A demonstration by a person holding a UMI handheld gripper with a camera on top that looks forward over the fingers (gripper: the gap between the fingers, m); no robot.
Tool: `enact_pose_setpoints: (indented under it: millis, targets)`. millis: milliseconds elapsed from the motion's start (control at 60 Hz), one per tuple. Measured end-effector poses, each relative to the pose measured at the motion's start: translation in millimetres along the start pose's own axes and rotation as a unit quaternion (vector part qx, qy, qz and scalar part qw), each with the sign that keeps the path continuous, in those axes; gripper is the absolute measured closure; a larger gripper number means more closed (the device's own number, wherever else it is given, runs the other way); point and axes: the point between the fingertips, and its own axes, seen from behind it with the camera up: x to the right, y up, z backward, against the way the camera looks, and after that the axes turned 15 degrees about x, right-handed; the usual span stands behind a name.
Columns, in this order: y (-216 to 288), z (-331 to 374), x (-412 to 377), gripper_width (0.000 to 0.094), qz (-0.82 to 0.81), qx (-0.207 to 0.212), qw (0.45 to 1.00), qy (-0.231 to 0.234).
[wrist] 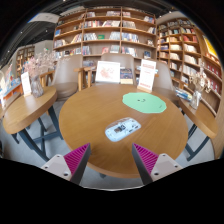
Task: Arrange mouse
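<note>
Side table (pixel 22 108): wooden, at the far left, near the round table but apart from it, with small things on top too blurred to name.
Left finger (pixel 72 160): magenta pad on its inner face, low over the near rim of the round table.
Gripper (pixel 108 160): held above the near edge of the round table, jaws wide apart with nothing between them.
Round table (pixel 90 120): wooden top, filling the middle ground ahead of the fingers.
Mouse (pixel 128 125): small dark shape, hard to make out, lying on a pale mat (pixel 119 130) on the round table, just beyond the fingers and roughly in line with the gap between them; not touched by either finger.
Green mat (pixel 145 102): flat, rounded, farther back on the round table, to the right of the pale mat and apart from it.
Right finger (pixel 147 158): magenta pad facing inward, level with the left one.
Bookshelves (pixel 110 30): filled with books, lining the wall behind the table.
</note>
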Motion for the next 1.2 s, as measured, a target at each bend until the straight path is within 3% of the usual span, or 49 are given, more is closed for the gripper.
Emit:
enact_pose_setpoints:
  millis: [467,1033,1150,1183,1200]
  targets:
    - [22,-81,-1,0.0085,-0.031,-0.013,0.999,-0.011]
    - [45,-142,-18,0.0106,-0.018,-0.026,0.999,0.016]
    - [46,-145,-19,0.0138,-0.018,-0.027,0.999,0.019]
    - [47,-146,-20,0.0187,-0.017,-0.024,0.999,0.02]
    - [47,-147,-20,0.0253,-0.015,-0.023,0.999,0.021]
